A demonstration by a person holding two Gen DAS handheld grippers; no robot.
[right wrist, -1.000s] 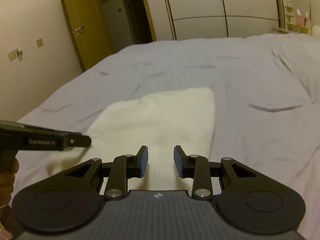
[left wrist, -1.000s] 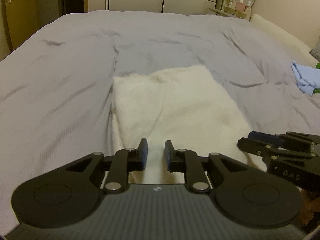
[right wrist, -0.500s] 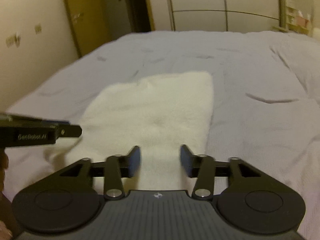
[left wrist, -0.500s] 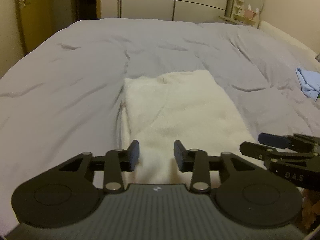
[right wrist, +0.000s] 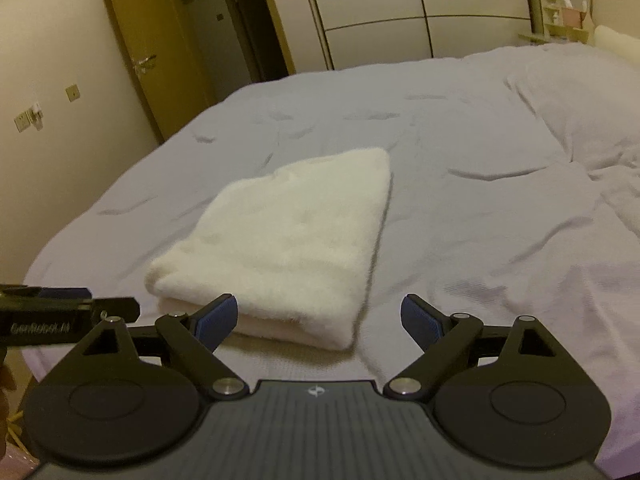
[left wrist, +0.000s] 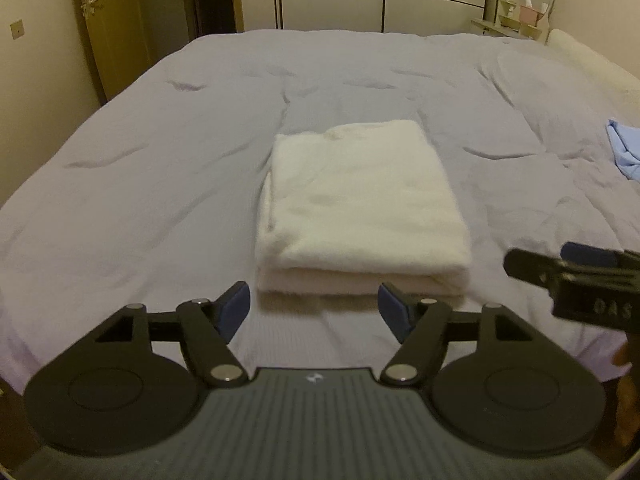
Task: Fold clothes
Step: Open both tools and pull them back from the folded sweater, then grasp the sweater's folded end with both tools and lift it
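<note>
A folded white garment (left wrist: 360, 204) of thick, fluffy terry lies flat on the lilac bedspread (left wrist: 140, 168), a layered rectangle whose long axis runs away toward the wardrobe. The left gripper (left wrist: 314, 312) and the right gripper (right wrist: 320, 320) have just been opening; both jaws stand spread, nothing between them. "GenRobot.AI" marks the left gripper's side.

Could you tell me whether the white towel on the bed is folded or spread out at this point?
Folded: the white towel lies as a compact rectangle on the bed, with stacked layers showing along its near edge.
</note>
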